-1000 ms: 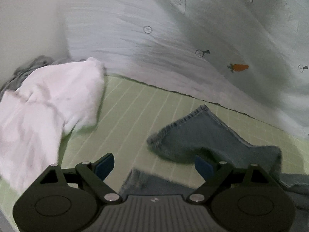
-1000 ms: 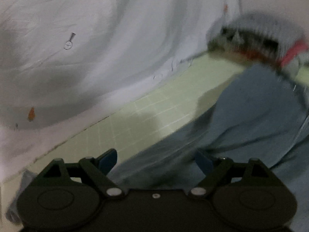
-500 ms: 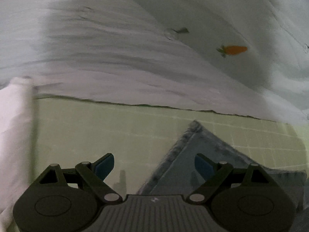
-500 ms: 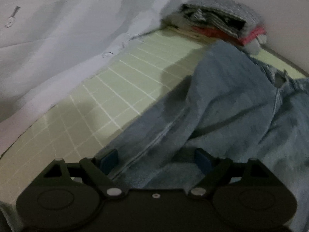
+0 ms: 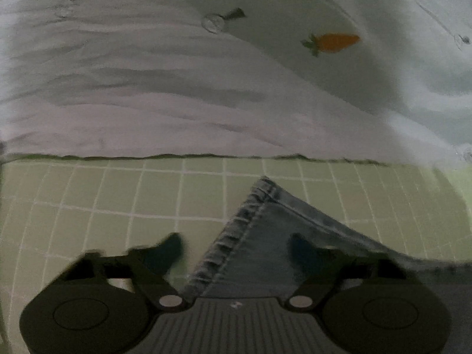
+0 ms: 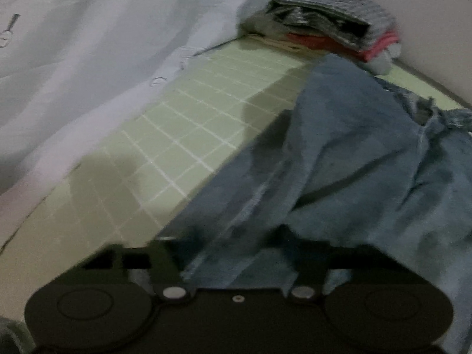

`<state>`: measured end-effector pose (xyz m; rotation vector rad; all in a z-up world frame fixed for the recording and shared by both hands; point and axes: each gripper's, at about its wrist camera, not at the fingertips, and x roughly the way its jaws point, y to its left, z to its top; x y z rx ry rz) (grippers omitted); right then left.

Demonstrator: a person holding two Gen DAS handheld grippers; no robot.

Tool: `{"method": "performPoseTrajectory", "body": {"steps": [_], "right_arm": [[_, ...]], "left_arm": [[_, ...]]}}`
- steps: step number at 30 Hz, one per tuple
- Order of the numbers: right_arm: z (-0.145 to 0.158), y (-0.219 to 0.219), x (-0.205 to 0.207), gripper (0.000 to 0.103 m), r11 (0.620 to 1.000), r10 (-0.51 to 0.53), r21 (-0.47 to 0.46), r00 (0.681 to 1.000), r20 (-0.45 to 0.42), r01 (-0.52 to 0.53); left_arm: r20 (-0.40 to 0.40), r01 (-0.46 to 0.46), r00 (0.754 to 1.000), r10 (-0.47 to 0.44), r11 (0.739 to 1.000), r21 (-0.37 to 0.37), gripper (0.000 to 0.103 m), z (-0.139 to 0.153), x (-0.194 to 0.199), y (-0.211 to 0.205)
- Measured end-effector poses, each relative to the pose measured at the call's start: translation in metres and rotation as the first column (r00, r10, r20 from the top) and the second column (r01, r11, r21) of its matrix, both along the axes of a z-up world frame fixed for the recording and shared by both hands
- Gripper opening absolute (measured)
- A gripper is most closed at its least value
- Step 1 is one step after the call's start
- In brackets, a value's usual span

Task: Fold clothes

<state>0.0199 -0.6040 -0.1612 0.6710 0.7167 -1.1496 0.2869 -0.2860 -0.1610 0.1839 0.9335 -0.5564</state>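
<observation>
A pair of blue jeans lies on a green grid-lined mat (image 5: 118, 194). In the left wrist view one hemmed leg end (image 5: 265, 224) points away from me. My left gripper (image 5: 234, 250) is low over it, jaws closing, with the hem's stitched edge between the fingers and gaps still showing beside it. In the right wrist view the rumpled upper part of the jeans (image 6: 354, 162) spreads to the right. My right gripper (image 6: 237, 242) is down on its near edge, jaws closing, with a fold of denim between the blurred fingers.
A white sheet with small carrot prints (image 5: 177, 88) rises behind the mat (image 6: 188, 124) and covers its far edge; the sheet (image 6: 88, 59) also fills the right view's left. A stack of folded clothes, grey over red (image 6: 330, 29), sits at the mat's far corner by a wall.
The left gripper swung away from a white garment, came down over the jeans hem and narrowed its jaws. The right gripper's view turned toward the folded stack and its jaws narrowed around denim.
</observation>
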Motion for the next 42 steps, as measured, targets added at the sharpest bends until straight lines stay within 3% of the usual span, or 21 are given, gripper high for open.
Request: {"method": "performPoseTrajectory", "body": {"steps": [1, 3, 4, 12, 15, 19, 21, 22, 23, 24, 25, 26, 30, 33, 35, 36, 37, 38, 39, 40, 42], "right_arm": [[0.004, -0.001, -0.001, 0.017, 1.000, 0.008, -0.011, 1.000, 0.028, -0.008], [0.014, -0.003, -0.005, 0.002, 0.999, 0.025, -0.040, 0.996, 0.089, -0.022], [0.019, -0.004, -0.006, 0.002, 0.998, 0.035, -0.055, 0.992, 0.119, -0.028], [0.057, -0.037, 0.005, 0.002, 0.986, 0.110, -0.149, 0.950, 0.294, -0.068], [0.058, -0.061, 0.019, 0.002, 0.992, 0.095, -0.113, 0.926, 0.366, -0.057], [0.044, -0.083, 0.042, 0.005, 0.992, 0.087, -0.113, 0.931, 0.354, -0.050], [0.037, -0.094, 0.054, 0.017, 0.992, 0.084, -0.114, 0.934, 0.346, -0.047], [0.034, -0.094, 0.059, 0.031, 0.991, 0.089, -0.119, 0.943, 0.320, -0.054], [0.034, -0.089, 0.064, 0.042, 0.989, 0.105, -0.131, 0.950, 0.295, -0.069], [0.035, -0.082, 0.065, 0.062, 0.985, 0.127, -0.149, 0.952, 0.279, -0.088], [0.035, -0.071, 0.067, 0.073, 0.978, 0.165, -0.168, 0.952, 0.259, -0.123], [0.034, -0.060, 0.068, 0.079, 0.969, 0.205, -0.186, 0.950, 0.236, -0.163], [0.022, -0.014, 0.066, 0.087, 0.940, 0.314, -0.181, 0.942, 0.121, -0.290], [0.011, 0.020, 0.056, 0.090, 0.923, 0.371, -0.138, 0.925, 0.081, -0.359], [0.006, 0.039, 0.051, 0.091, 0.917, 0.393, -0.101, 0.916, 0.075, -0.385], [0.003, 0.048, 0.048, 0.091, 0.913, 0.404, -0.083, 0.912, 0.073, -0.398], [0.001, 0.056, 0.046, 0.091, 0.909, 0.417, -0.069, 0.906, 0.070, -0.412], [0.000, 0.063, 0.045, 0.091, 0.903, 0.429, -0.056, 0.901, 0.067, -0.426], [0.000, 0.068, 0.044, 0.092, 0.898, 0.439, -0.050, 0.896, 0.061, -0.437], [0.000, 0.073, 0.044, 0.092, 0.894, 0.449, -0.046, 0.892, 0.053, -0.447], [0.003, 0.078, 0.042, 0.092, 0.887, 0.461, -0.048, 0.886, 0.050, -0.459]], "left_arm": [[0.013, -0.009, 1.000, 0.009, 1.000, 0.015, 0.016, 0.001, -0.001, -0.001], [0.001, -0.029, 1.000, 0.029, 1.000, -0.001, 0.013, 0.003, 0.001, 0.003], [0.000, -0.046, 0.999, 0.046, 0.999, -0.009, 0.003, 0.005, 0.002, 0.006], [0.143, -0.217, 0.965, 0.221, 0.975, -0.046, 0.003, 0.056, 0.009, 0.049], [0.169, -0.261, 0.947, 0.274, 0.961, -0.097, 0.003, 0.075, 0.014, 0.065], [0.221, -0.305, 0.921, 0.320, 0.947, -0.100, 0.004, 0.073, 0.026, 0.060], [0.206, -0.325, 0.919, 0.335, 0.942, -0.084, 0.008, 0.069, 0.030, 0.057], [0.194, -0.329, 0.921, 0.338, 0.941, -0.077, 0.022, 0.067, 0.033, 0.055], [0.176, -0.331, 0.924, 0.339, 0.941, -0.075, 0.044, 0.065, 0.033, 0.056], [0.154, -0.330, 0.928, 0.339, 0.941, -0.077, 0.055, 0.064, 0.031, 0.057], [0.133, -0.331, 0.932, 0.338, 0.941, -0.075, 0.069, 0.063, 0.027, 0.062], [0.106, -0.333, 0.935, 0.338, 0.941, -0.060, 0.071, 0.059, 0.020, 0.066], [-0.021, -0.362, 0.932, 0.362, 0.932, 0.019, 0.077, 0.034, 0.001, 0.074], [-0.122, -0.406, 0.906, 0.406, 0.914, 0.029, 0.078, 0.016, -0.010, 0.081], [-0.124, -0.408, 0.906, 0.406, 0.913, 0.005, 0.082, 0.011, -0.016, 0.079], [-0.102, -0.393, 0.915, 0.391, 0.920, 0.004, 0.081, 0.010, -0.017, 0.075], [-0.087, -0.375, 0.923, 0.374, 0.927, 0.011, 0.070, 0.010, -0.018, 0.071], [-0.067, -0.364, 0.929, 0.365, 0.931, 0.025, 0.042, 0.010, -0.019, 0.067], [-0.044, -0.357, 0.932, 0.359, 0.933, 0.045, 0.028, 0.011, -0.020, 0.065], [-0.021, -0.351, 0.936, 0.353, 0.934, 0.064, 0.023, 0.012, -0.021, 0.062], [-0.013, -0.353, 0.935, 0.355, 0.933, 0.077, 0.023, 0.013, -0.022, 0.065]]}}
